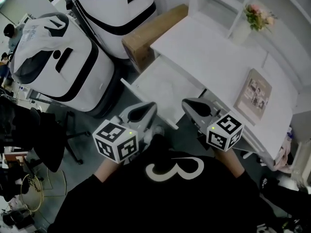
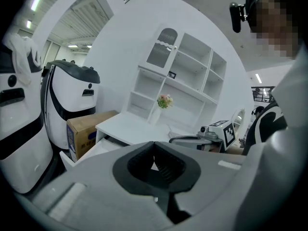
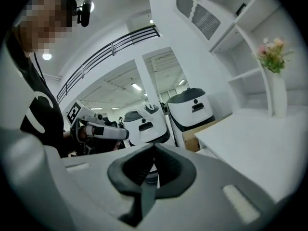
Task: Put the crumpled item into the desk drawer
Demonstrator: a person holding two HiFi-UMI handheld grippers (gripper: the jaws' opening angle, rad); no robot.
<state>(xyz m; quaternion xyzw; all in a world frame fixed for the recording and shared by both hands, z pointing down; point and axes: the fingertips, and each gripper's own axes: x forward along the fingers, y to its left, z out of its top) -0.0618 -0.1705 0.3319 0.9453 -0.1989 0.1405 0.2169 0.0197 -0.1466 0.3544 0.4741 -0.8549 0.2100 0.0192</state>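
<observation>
I saw L gripper (image 1: 142, 112) & R gripper (image 1: 194, 107) just in front of the open desk drawer (image 1: 163, 87) — both pinched together, empty.

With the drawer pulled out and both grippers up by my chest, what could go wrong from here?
Both the left gripper and right gripper are shut and empty, and no crumpled item shows, so the task may stall. The open drawer juts toward you; a low swing could knock it.
</observation>
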